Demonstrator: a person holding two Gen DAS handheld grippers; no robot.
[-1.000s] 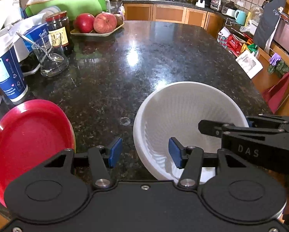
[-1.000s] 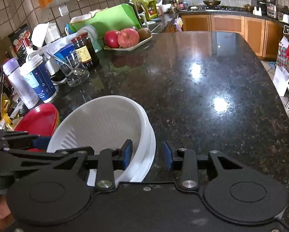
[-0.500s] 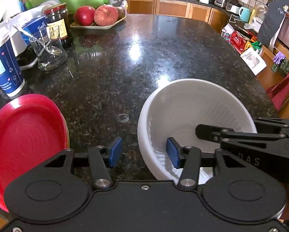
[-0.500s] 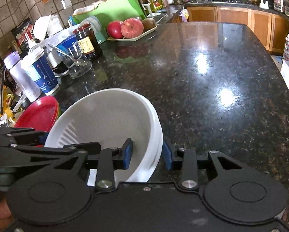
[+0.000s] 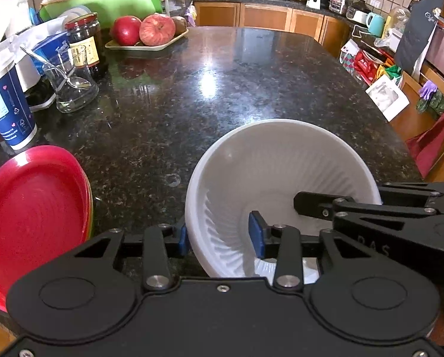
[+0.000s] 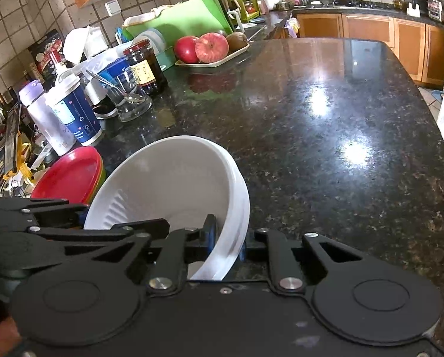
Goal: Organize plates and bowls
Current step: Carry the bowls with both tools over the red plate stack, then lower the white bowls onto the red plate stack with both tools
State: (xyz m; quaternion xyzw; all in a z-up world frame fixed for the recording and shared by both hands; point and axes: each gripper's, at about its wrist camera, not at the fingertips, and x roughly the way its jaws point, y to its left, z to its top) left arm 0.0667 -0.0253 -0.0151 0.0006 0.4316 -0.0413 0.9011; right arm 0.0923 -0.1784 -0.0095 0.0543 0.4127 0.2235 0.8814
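White bowls point(image 6: 174, 184): nested stack, near counter edge, beside red plates point(image 5: 28, 208). Right gripper point(image 6: 226, 239): newly clamped on right rim, previously apart. Left gripper point(image 5: 219, 235): apart, now straddling left rim. Stack tilted; lift likely next.

Little lettering is legible. The black plastic body of the right gripper point(image 5: 394, 223), seen from the left wrist camera, carries faint embossed capitals that read roughly "DAS", the first letter partly lost. The blue round tub with white script point(image 5: 53, 52) behind the glass shows a word beginning "Tom", the rest hidden. The tall blue-and-white paper cup point(image 5: 6, 101) bears a recycling triangle and small heart marks; its fine print is too small to read. The dark glass jar with a red lid point(image 5: 86, 46) has a yellow label whose characters cannot be made out.
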